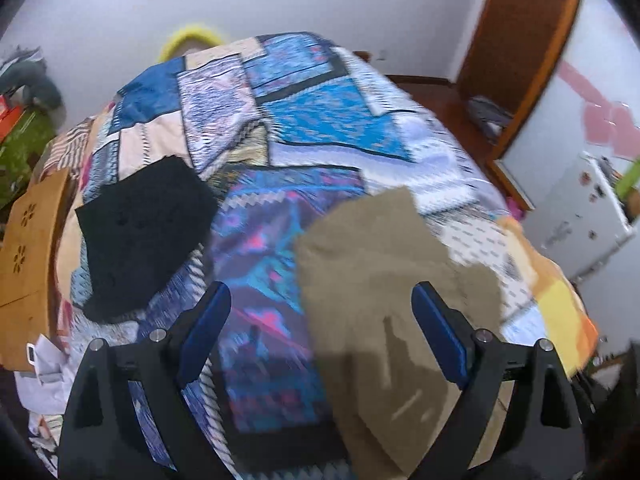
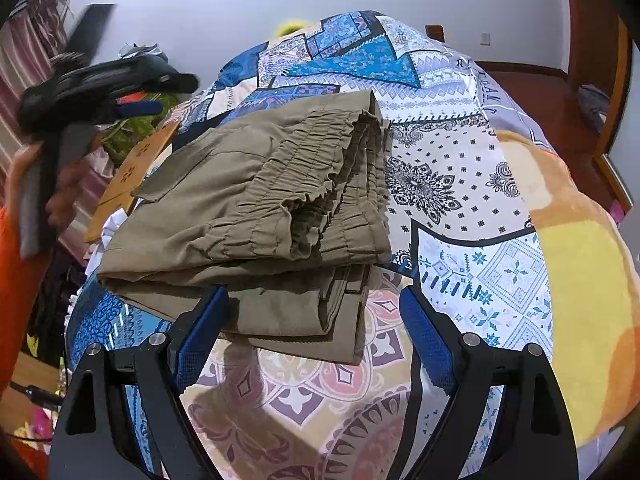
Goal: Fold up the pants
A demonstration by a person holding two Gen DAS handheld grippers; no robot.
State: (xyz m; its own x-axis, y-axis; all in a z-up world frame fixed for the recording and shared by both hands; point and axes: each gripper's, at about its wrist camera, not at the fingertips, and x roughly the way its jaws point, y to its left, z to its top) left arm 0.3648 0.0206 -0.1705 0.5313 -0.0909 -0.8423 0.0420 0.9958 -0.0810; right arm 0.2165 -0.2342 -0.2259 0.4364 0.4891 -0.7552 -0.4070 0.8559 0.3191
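Khaki pants (image 2: 256, 216) lie folded into a thick stack on the patchwork bed (image 2: 460, 184), just ahead of the right gripper (image 2: 310, 334), jaws spread wide and empty. Left gripper (image 1: 320, 332) hangs above, jaws open too. Folding looks finished; next probably comes tidying or shifting the stack toward the black garment (image 1: 144, 236).

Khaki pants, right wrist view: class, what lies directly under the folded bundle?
The folded khaki pants rest on the patterned patchwork bedspread, which shows around them. The bedspread beneath them is covered, so nothing there can be seen.
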